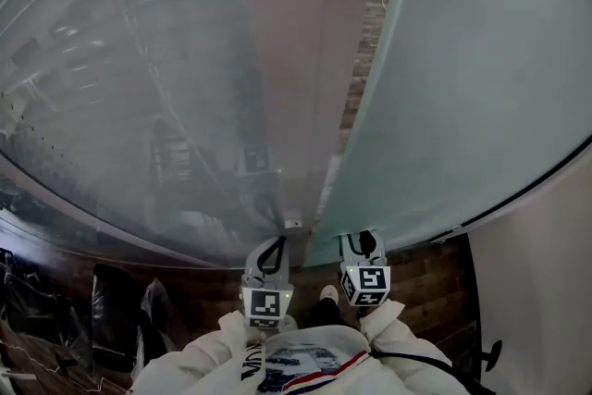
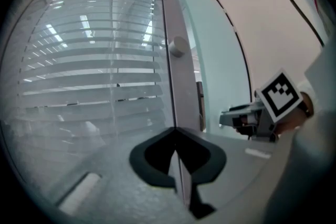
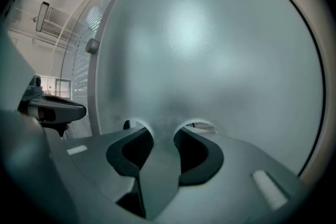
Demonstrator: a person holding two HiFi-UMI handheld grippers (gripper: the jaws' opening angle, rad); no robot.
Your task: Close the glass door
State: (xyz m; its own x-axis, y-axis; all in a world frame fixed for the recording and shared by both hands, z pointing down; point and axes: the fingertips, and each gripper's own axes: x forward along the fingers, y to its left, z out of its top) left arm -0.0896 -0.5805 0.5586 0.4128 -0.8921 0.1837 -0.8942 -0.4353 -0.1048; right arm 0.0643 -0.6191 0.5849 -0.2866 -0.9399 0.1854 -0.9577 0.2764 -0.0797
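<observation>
The floor point(image 1: 435, 277) was dark brown wood, laid in long boards. A white shoe point(image 1: 328, 294) stood on it in the middle. A black thing point(image 1: 116, 314) (too dark to tell what) sat at the left.

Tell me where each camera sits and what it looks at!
Head view: on the person's head, looking steeply down at left gripper, right gripper, white sleeves, glass door.
Left gripper view: on the left gripper, facing striped glass; closed jaws show.
Right gripper view: on the right gripper, facing the glass door; parted jaws show.
Shared: each gripper view catches the other gripper.
</observation>
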